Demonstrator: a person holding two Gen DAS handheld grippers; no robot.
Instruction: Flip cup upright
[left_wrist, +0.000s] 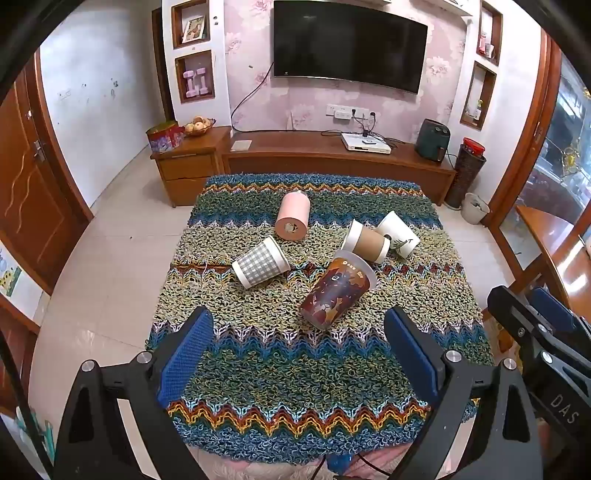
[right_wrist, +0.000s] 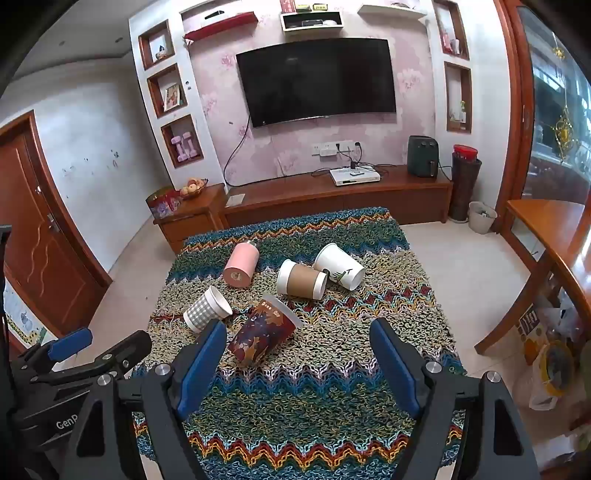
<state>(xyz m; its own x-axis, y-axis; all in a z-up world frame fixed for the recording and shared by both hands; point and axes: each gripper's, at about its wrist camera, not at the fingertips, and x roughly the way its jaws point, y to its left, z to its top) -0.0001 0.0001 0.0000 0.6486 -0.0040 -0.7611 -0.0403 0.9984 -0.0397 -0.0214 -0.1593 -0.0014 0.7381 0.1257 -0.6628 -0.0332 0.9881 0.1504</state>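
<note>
1. Rug (left_wrist: 280, 369), shaggy zigzag knit, runs under both tongs.
2. Cups all lie tipped; the glossy printed cup (left_wrist: 334, 293) sits just ahead of our right gripper (right_wrist: 297, 363).
3. Left gripper (left_wrist: 297, 352) and right are both spread, empty. We're pre-grasp: next pinch that tapered wall and tilt.

Wall-mounted black television (left_wrist: 349, 42), wooden TV cabinet (left_wrist: 332, 158), fruit bowl (left_wrist: 198, 125), pink dumbbells (right_wrist: 185, 146), white waste bin (right_wrist: 482, 216)

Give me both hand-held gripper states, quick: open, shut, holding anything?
Left hand-held gripper: open, holding nothing, above the knitted mat.
Right hand-held gripper: open, holding nothing; dark patterned cup lies just ahead, untouched.
</note>
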